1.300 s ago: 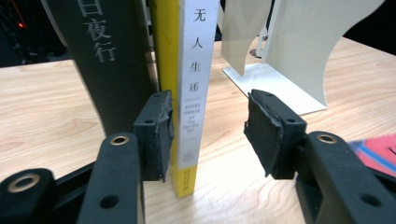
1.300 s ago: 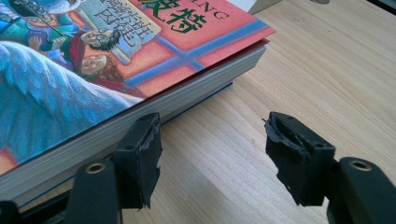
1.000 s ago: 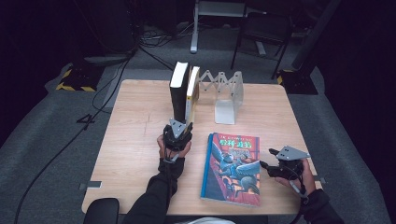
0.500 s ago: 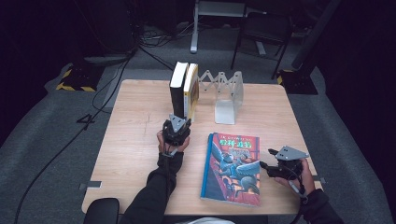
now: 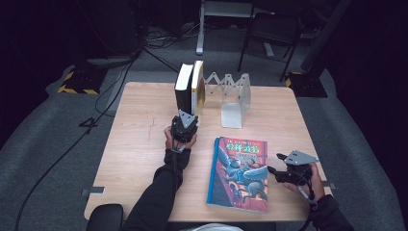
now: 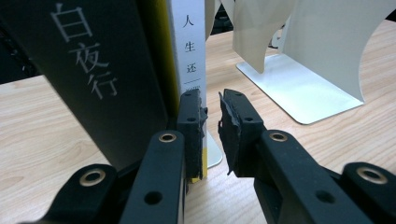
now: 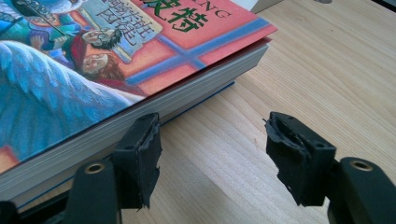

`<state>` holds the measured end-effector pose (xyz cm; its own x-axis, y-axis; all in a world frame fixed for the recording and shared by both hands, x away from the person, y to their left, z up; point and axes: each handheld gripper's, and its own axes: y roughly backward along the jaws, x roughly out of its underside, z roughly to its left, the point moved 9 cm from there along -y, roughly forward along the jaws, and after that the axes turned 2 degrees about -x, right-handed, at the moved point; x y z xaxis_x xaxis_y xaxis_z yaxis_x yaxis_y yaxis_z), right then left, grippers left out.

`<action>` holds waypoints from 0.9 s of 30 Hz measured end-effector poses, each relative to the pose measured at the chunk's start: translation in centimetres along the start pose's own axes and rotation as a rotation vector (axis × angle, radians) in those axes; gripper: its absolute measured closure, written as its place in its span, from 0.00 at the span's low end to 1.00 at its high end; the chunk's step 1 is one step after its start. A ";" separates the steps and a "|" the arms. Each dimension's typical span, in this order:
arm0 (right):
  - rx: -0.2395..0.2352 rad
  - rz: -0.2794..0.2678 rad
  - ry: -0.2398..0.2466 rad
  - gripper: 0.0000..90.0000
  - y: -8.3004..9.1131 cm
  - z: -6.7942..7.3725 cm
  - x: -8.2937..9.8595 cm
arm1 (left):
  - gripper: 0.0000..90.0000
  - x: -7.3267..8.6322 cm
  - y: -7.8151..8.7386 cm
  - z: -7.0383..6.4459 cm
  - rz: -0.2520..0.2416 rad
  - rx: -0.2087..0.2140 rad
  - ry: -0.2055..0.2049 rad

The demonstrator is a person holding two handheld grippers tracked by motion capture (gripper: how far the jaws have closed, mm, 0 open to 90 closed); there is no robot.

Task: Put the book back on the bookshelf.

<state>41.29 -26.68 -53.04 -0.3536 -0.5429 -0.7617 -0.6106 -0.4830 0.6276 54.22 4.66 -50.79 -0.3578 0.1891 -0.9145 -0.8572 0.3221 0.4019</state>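
1. Two books stand upright at the left end of the bookend (image 5: 235,103): a black book (image 5: 183,91) and, touching it, a yellow book (image 5: 197,86). These appear already shelved.
2. The left gripper (image 5: 184,126) sits at the foot of the yellow book (image 6: 189,56). Its jaws stand a narrow gap apart and grasp nothing; one pad (image 6: 190,133) lies against the spine, perhaps touching it, though the angle is poor.
3. The third book (image 5: 239,173), with a picture cover, lies flat on the table (image 5: 139,134), well apart from the bookend.
4. The right gripper (image 5: 281,172) rests just beside that book's (image 7: 93,70) right edge, jaws spread wide and unloaded.
5. Remaining, as judged: grasp the flat book, raise it and stand it beside the others.
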 end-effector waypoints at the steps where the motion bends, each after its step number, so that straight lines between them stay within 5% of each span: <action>1: -0.007 -0.002 0.000 0.40 0.0 0.1 0.0 | 0.87 0.0 -0.1 0.1 0.002 0.000 -0.006; 13: -0.024 -0.007 -0.004 0.39 0.1 0.2 0.1 | 0.83 -0.4 -0.5 0.3 0.051 0.030 -0.038; 16: -0.022 0.001 0.004 0.39 0.0 0.3 0.2 | 0.82 -0.5 0.1 -0.2 0.055 0.073 -0.028; 18: -0.019 0.002 0.005 0.39 0.1 0.3 0.2 | 0.81 -0.4 0.7 -1.1 0.055 0.094 -0.080; 24: -0.001 0.002 0.000 0.39 0.4 0.2 0.2 | 0.77 -0.2 2.4 -3.3 0.079 0.217 -0.139; 27: 0.012 -0.005 -0.005 0.39 0.8 0.1 0.0 | 0.75 0.3 3.8 -4.4 0.104 0.287 -0.232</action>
<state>40.73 -27.03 -52.59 -0.3536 -0.5370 -0.7659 -0.6206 -0.4779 0.6216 49.24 1.88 -49.74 -0.3156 0.4288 -0.8464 -0.6703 0.5306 0.5188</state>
